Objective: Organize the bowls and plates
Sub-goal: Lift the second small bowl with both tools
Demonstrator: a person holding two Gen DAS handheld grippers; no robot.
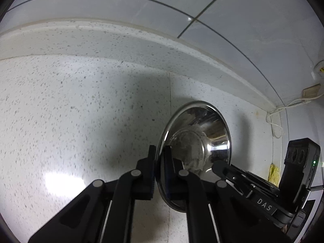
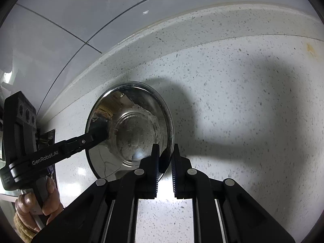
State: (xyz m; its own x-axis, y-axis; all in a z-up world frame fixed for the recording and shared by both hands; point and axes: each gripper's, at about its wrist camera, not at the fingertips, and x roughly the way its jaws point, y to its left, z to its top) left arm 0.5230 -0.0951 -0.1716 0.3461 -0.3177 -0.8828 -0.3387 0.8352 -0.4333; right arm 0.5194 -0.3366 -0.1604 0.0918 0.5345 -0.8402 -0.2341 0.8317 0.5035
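We identify the location as a domestic kitchen. The work surface is a white speckled stone countertop (image 1: 81, 111) with a raised rounded backsplash lip (image 1: 121, 38) of the same material. Above that lip we see glossy pale grey wall tiles (image 1: 232, 20) with dark grout lines. To the right of the countertop, a beige wall socket (image 1: 311, 90) with a white cable (image 1: 283, 106) is mounted on the tiles.

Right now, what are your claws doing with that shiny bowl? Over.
Left claw shut on steel bowl rim. Right claw shut on opposite rim. Bowl over speckled counter. Nothing in the way.
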